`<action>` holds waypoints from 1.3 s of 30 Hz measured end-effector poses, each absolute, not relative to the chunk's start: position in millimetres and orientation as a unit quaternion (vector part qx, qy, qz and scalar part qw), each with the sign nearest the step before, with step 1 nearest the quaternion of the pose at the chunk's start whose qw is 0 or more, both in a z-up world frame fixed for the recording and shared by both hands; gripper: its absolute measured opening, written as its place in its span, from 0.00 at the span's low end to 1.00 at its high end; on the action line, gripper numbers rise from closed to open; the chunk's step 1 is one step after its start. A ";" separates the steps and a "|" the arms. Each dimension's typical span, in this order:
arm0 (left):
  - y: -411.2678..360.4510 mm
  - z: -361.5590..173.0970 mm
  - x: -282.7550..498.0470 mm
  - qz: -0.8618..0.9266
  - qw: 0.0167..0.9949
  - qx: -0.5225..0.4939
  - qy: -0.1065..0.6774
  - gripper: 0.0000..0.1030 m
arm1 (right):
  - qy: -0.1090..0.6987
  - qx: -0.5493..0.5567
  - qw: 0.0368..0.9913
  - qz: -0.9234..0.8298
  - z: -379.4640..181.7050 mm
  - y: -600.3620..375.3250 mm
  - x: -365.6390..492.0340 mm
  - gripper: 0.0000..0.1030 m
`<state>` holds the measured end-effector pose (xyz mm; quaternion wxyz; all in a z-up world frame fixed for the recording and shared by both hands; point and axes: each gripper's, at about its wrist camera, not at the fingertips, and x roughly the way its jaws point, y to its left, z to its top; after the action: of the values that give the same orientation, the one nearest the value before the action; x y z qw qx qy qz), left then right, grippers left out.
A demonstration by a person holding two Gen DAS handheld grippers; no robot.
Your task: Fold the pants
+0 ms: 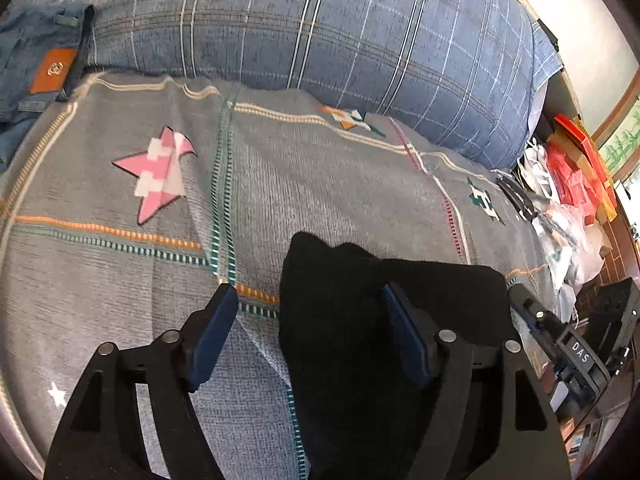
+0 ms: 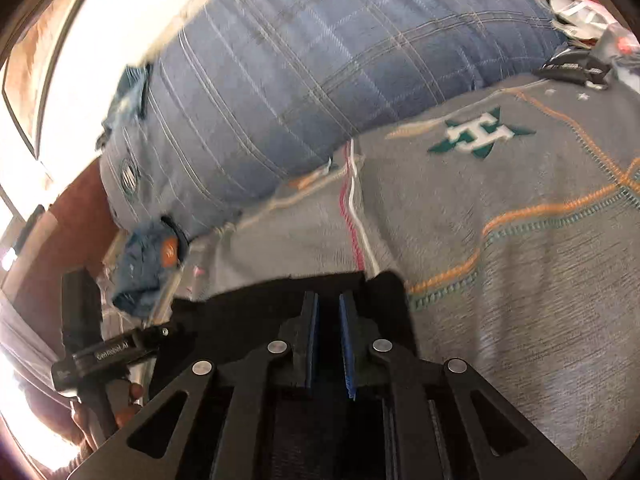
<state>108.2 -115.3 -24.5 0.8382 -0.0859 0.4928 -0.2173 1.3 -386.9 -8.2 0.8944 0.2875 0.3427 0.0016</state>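
Black pants [image 1: 384, 320] lie bunched mid-bedspread [image 1: 120, 280]. Your left gripper [image 1: 308, 300] gapes wide, empty, astride their edge; your right gripper [image 2: 329, 304], jaws nearly together, may pinch cloth, I can't tell. Next, probably clamp left, then fold.

Taking the bedspread [image 1: 328, 184] as the landmark: the folded pants [image 1: 360, 320] lie on its near part, toward the right in the left wrist view. The left gripper [image 1: 308, 300] hangs over the bedspread's near edge, one finger above bare spread left of the pants, the other over the pants. The right gripper [image 2: 329, 304] sits above the pants at the spread's near edge in the right wrist view. Behind the bedspread, along its far side, lies a large pillow [image 1: 320, 28]. A pair of jeans [image 1: 36, 64] rests at the spread's far left corner. Beyond its right edge sits a heap of bags and boxes [image 1: 572, 184].
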 end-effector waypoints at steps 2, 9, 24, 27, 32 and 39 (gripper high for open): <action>-114.5 -19.5 104.3 -0.216 0.842 -0.085 0.488 0.72 | 0.327 0.284 0.902 -0.004 -0.8 -390.4 -5.5 0.19; -114.1 -2.3 82.9 -0.197 0.873 -0.044 0.443 0.72 | 0.304 0.292 0.907 -0.021 9.7 -403.4 -22.6 0.30; -63.2 8.0 104.4 -0.181 0.860 -0.137 0.457 0.81 | 0.313 0.300 0.901 -0.018 6.9 -403.0 -23.8 0.60; -64.5 -10.5 113.7 -0.184 0.833 -0.155 0.498 0.81 | 0.332 0.292 0.897 -0.010 1.6 -396.2 -14.6 0.63; -78.3 -19.6 111.9 -0.200 0.825 -0.154 0.506 0.82 | 0.365 0.241 0.899 -0.001 -7.0 -373.9 2.3 0.63; -80.5 -16.4 102.9 -0.204 0.817 -0.163 0.514 0.81 | 0.331 0.179 0.926 -0.020 8.6 -359.2 -6.4 0.63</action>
<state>102.9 -80.5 -16.4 0.8170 -0.1632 0.5139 -0.2044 -6.4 -359.2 8.6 0.9263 0.1788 0.3311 -0.0201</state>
